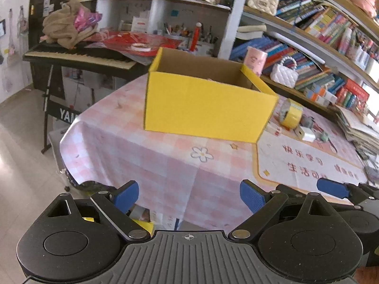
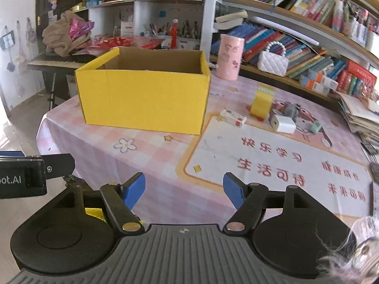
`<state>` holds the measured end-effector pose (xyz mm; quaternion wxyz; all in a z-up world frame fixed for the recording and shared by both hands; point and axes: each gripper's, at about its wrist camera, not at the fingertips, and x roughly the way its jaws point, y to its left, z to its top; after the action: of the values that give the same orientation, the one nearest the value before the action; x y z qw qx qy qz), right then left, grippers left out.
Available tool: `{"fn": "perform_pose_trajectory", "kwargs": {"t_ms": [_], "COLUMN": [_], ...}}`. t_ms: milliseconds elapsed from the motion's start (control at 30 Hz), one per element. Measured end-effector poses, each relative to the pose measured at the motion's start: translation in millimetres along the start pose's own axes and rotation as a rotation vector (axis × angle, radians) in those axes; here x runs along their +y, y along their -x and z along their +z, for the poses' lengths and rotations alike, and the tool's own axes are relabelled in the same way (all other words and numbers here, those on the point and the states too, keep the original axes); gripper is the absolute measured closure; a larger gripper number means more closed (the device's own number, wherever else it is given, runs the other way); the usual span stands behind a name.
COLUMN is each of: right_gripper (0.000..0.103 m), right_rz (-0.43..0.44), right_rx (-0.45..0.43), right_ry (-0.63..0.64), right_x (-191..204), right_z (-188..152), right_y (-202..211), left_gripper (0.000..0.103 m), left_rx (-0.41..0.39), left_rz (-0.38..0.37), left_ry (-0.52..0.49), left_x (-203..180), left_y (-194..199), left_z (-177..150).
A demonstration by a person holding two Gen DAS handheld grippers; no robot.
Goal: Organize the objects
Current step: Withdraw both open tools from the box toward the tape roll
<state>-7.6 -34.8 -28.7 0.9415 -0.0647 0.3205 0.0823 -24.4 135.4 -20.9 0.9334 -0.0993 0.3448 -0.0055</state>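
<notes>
A yellow cardboard box stands open-topped on the pink checked tablecloth. Right of it lie a roll of yellow tape, a small white and red box, a white charger block and small grey and green items. My left gripper hovers open at the table's near edge, nothing between its blue pads. My right gripper is open too, empty, over the near edge; its blue fingertip shows in the left wrist view.
A tall pink cup stands behind the box's right corner. Bookshelves with a white quilted bag run along the right. A keyboard piano piled with cloth stands beyond the table at left. Stacked papers lie far right.
</notes>
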Motion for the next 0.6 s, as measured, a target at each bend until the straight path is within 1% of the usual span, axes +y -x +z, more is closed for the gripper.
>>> {"fn": "perform_pose_trajectory", "kwargs": {"t_ms": [200, 600], "right_gripper": [0.031, 0.031], "right_rz": [-0.043, -0.151], "right_rx": [0.011, 0.019], "right_ry": [-0.047, -0.135], "right_x": [-13.5, -48.2], "right_z": [-11.4, -27.1], "right_y": [9.5, 26.9], "left_gripper": [0.009, 0.009], "left_rx": [0.017, 0.042], "left_rz": [-0.037, -0.13], "left_ry": [-0.041, -0.127], "left_x": [-12.6, -48.9], "left_y": [0.8, -6.8], "left_z": [-8.2, -12.1]}}
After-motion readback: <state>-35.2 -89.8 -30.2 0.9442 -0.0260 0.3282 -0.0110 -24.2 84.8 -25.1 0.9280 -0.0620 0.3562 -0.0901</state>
